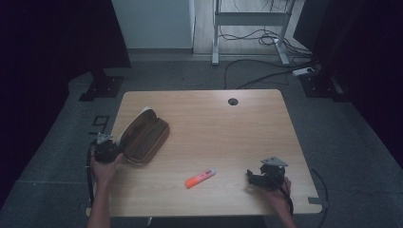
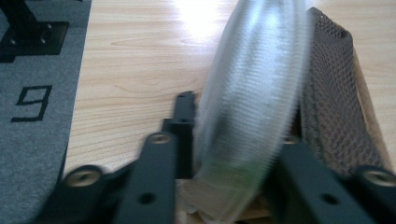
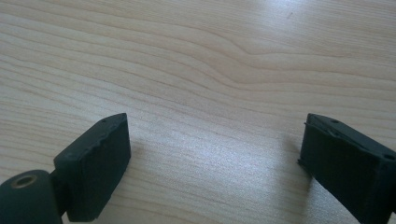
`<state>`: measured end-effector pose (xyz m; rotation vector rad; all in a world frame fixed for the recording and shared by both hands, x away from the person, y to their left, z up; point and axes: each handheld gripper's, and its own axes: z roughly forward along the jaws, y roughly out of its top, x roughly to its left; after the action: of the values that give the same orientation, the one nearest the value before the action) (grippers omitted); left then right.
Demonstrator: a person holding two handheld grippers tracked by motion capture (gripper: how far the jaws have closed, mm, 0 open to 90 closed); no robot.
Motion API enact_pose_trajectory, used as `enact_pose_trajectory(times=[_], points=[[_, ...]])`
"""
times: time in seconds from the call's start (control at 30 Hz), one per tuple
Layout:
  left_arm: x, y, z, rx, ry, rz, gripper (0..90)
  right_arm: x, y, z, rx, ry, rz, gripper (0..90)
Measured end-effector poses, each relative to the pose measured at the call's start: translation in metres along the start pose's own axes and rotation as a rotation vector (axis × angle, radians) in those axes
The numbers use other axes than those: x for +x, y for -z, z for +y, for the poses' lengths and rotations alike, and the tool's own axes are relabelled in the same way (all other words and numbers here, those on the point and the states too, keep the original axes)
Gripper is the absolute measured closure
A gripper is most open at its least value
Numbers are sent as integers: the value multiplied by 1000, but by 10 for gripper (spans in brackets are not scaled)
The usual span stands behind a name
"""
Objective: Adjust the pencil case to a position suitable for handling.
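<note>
Black jaws of the left gripper (image 2: pixel 224 163) pinch the pale flap of the brown mesh-lined zip pouch (image 1: pixel 142 137) at the wooden table's (image 1: pixel 237 137) left edge; the thin flap may slip loose. The right gripper (image 3: pixel 212 158) gapes empty.

A: Where does the high view sit?
B: Above the near edge of the bench (image 1: pixel 237 123), facing forward and down, far enough back to take in the whole top and the floor beyond.
A: And the gripper views?
B: Each rides low, looking along its own jaws. The left one is pressed close to the brown pouch (image 2: pixel 336 107) (image 1: pixel 145 137) at the left edge, which the high view shares; the right one faces bare wood up close
</note>
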<state>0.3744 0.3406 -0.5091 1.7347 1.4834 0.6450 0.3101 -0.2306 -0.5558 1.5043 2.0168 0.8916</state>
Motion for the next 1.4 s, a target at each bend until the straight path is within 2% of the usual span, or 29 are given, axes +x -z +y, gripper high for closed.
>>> enact_pose_trajectory(times=[0.1, 0.33, 0.47, 0.53, 0.57, 0.63, 0.83, 1.1, 1.4], points=[[-1, 0, -1, -13, 12, -21, 816, 0, 0, 0, 0, 0, 0, 82], [-2, 4, 2, -59, 43, -26, 852, 0, 0, 0, -1, 0, 0, 84], [-3, 12, 6, -93, 53, -58, 855, 0, 0, 0, -1, 0, 0, 84], [-4, 18, 8, -118, 60, -86, 856, 0, 0, 0, -1, 0, 0, 84], [-4, 23, 9, -138, 66, -118, 856, 0, 0, 0, -1, 0, 0, 84], [-4, 25, 10, -142, 62, -130, 856, 0, 0, 0, -1, 0, 0, 84], [-16, 37, 17, -153, -12, -157, 855, 0, 0, 0, -1, 0, 0, 84], [-30, 42, 21, -168, -44, -201, 854, 0, 0, 0, -1, 0, 0, 84], [-47, 40, 25, -168, -72, -250, 854, 0, 0, 0, -1, 0, 0, 84]])
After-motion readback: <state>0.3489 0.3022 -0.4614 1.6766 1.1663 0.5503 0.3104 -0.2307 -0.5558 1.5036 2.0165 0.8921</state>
